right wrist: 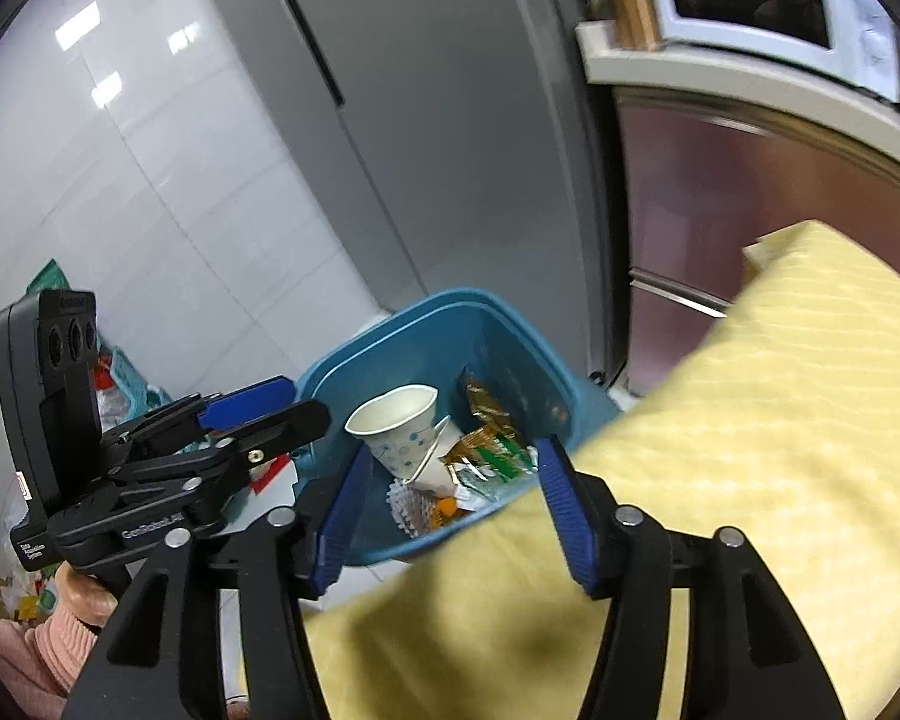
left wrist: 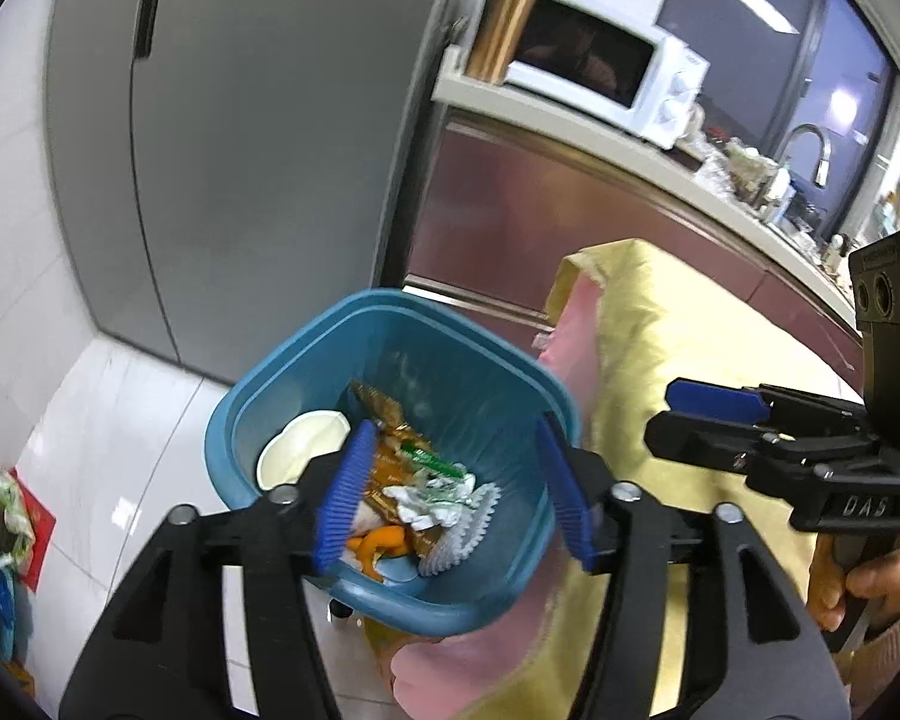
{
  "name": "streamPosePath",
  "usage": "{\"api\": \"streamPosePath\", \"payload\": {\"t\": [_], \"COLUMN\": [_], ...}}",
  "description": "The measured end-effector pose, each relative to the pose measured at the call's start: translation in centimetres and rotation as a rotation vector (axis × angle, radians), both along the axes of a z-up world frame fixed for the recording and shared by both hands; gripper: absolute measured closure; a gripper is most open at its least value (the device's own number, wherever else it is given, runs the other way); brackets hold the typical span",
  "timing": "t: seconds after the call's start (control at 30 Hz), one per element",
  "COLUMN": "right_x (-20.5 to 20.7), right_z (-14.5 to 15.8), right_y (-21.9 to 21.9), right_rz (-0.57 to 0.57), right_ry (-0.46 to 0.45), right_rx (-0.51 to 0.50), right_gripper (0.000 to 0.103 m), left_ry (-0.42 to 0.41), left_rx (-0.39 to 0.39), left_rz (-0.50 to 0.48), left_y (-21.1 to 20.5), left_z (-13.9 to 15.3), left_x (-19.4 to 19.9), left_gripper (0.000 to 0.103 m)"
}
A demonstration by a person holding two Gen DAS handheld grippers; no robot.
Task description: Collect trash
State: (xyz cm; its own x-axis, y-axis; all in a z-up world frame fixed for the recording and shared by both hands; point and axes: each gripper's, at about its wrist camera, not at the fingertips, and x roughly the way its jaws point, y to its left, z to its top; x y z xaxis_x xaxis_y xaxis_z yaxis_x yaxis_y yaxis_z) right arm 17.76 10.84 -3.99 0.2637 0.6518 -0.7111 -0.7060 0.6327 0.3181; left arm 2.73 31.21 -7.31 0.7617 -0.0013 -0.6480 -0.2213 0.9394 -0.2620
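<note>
Blue bin | paper cup inside | gripper label "DAS"

Each camera rides behind its own tongs, looking down and forward, close above the bin. Both share the bin, the fridge beyond, and the other's tongs alongside.

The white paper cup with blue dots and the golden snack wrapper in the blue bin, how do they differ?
The white paper cup with blue dots is a bulky cone lying tipped on its side; the golden snack wrapper is thin and crumpled. The cup is pale, the wrapper shiny. Both lie inside the blue plastic bin, among other trash.
</note>
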Motion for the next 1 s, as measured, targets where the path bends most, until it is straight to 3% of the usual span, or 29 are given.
{"api": "streamPosePath", "payload": {"t": [0.13, 0.2, 0.4, 0.8, 1.0], "right_x": [-1.0, -1.7, -5.1, -10.1, -11.9], "right_z": [1.9, 2.8, 4.3, 4.6, 4.6], "right_y": [-3.5, -5.2, -10.9, -20.7, -23.4], "right_rz": [-0.058, -0.088, -0.246, -0.553, -0.612], "right_ry": [-0.062, -0.098, -0.236, -0.417, -0.465], "right_rx": [0.043, 0.061, 0.096, 0.079, 0.071], "right_gripper": [0.034, 0.026, 0.007, 0.007, 0.007], "left_ry": [-0.083, -0.119, -0.211, -0.285, -0.313], "left_rx": [0.055, 0.078, 0.14, 0.191, 0.187], "left_rz": [-0.03, -0.035, -0.05, -0.139, -0.16], "left_y": [-2.4, -3.7, -8.6, -17.6, -20.5], "left_z": [1.9, 2.7, 4.9, 6.2, 6.6], "left_x": [-1.5, -2.1, -3.5, -4.5, -4.6], "left_gripper": [0.02, 0.005, 0.006, 0.006, 0.006]}}
